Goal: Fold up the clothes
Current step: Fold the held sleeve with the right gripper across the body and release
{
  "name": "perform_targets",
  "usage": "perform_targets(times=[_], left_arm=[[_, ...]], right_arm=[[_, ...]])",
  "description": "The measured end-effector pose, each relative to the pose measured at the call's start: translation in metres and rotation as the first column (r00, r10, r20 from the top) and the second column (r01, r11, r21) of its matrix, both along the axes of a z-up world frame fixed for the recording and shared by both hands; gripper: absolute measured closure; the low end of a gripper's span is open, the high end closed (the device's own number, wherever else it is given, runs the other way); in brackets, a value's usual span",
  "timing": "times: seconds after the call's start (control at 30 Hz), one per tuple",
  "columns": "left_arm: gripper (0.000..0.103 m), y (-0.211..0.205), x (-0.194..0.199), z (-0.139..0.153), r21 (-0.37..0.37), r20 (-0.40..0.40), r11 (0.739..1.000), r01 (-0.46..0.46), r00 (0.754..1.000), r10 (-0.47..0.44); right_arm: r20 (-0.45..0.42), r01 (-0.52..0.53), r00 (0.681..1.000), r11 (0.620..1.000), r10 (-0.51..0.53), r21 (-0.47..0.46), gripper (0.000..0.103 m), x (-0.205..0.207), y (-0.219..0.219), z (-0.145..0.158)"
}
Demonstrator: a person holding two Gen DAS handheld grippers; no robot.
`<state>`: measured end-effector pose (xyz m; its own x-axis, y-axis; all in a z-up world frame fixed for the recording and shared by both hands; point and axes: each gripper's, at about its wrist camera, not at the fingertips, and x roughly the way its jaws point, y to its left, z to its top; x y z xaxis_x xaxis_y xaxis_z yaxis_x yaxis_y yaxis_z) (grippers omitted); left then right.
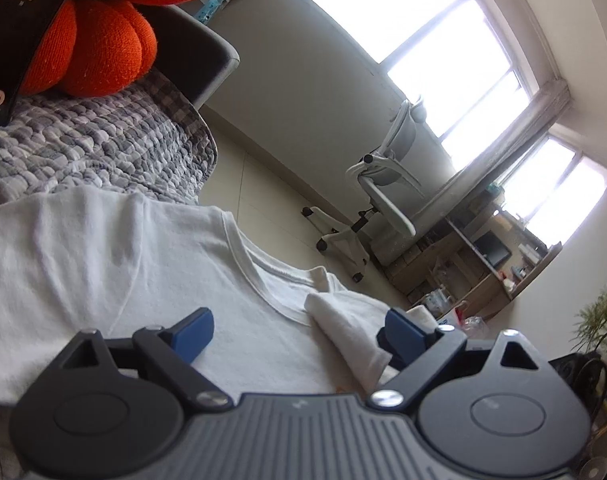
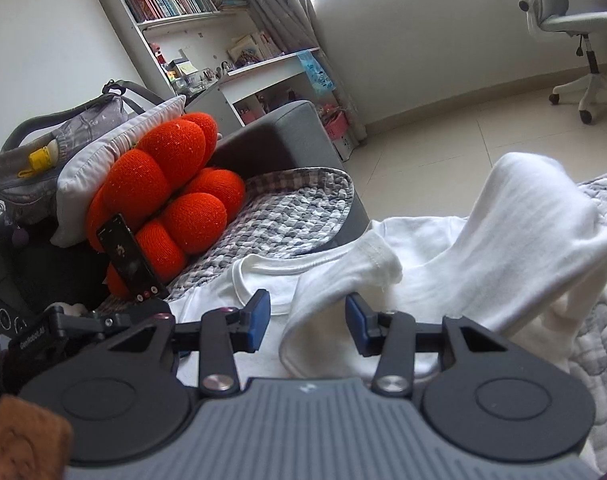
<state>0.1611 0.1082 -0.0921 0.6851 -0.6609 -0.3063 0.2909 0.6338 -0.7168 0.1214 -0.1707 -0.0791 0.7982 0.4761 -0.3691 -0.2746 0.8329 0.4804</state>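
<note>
Grey-checked quilted bedspread (image 2: 287, 216) lies under a white cotton T-shirt (image 1: 115, 264). My left gripper (image 1: 299, 334) hovers low, jaws spread, empty. My right gripper (image 2: 308, 320) gapes around a folded sleeve (image 2: 323, 312) without pinching it.

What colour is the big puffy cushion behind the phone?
Bright orange cushion; the right wrist view shows it best.

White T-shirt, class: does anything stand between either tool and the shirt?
Nothing visible does. The left tool is open directly over the white T-shirt, near its neckline. The right tool is open with a folded-over sleeve between its pads. The orange cushion and phone sit off to the side.
</note>
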Motion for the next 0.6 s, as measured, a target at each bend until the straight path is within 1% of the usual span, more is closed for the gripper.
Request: perform_targets(times=[0.07,0.17,0.3,0.33,0.4,0.43,0.53,0.6], left_arm=[[0.013,0.003,0.002,-0.004,-0.058,-0.021,0.998,0.015,1.0,-0.016],[0.011,0.008,0.004,-0.009,-0.145,-0.051,0.989,0.034,0.998,-0.042],[0.01,0.014,0.007,-0.017,-0.261,-0.087,0.964,0.055,0.993,-0.081],[0.01,0.014,0.007,-0.018,-0.271,-0.091,0.961,0.057,0.992,-0.085],[0.011,0.011,0.005,-0.016,-0.243,-0.091,0.969,0.051,0.993,-0.076],[0.013,0.008,0.005,-0.014,-0.212,-0.095,0.976,0.045,0.993,-0.066],[0.022,-0.006,0.004,-0.006,-0.078,-0.118,0.997,0.028,0.992,-0.037],[0.023,-0.016,0.006,0.0,0.011,-0.134,0.999,0.033,0.991,-0.031]], right_arm=[[0.03,-0.05,0.998,0.999,0.051,-0.017,0.062,0.002,0.009,-0.002],[0.078,-0.158,0.983,0.983,0.166,-0.092,0.062,-0.006,0.027,0.003],[0.101,-0.268,0.949,0.934,0.298,-0.238,0.062,-0.019,0.052,0.004],[0.096,-0.28,0.945,0.924,0.314,-0.26,0.062,-0.02,0.056,0.003],[0.085,-0.293,0.941,0.915,0.327,-0.277,0.062,-0.021,0.06,0.001],[0.083,-0.293,0.942,0.916,0.326,-0.274,0.062,-0.021,0.06,0.001],[0.074,-0.291,0.944,0.919,0.321,-0.267,0.062,-0.021,0.055,0.001],[0.064,-0.292,0.946,0.919,0.319,-0.264,0.062,-0.021,0.052,0.001]])
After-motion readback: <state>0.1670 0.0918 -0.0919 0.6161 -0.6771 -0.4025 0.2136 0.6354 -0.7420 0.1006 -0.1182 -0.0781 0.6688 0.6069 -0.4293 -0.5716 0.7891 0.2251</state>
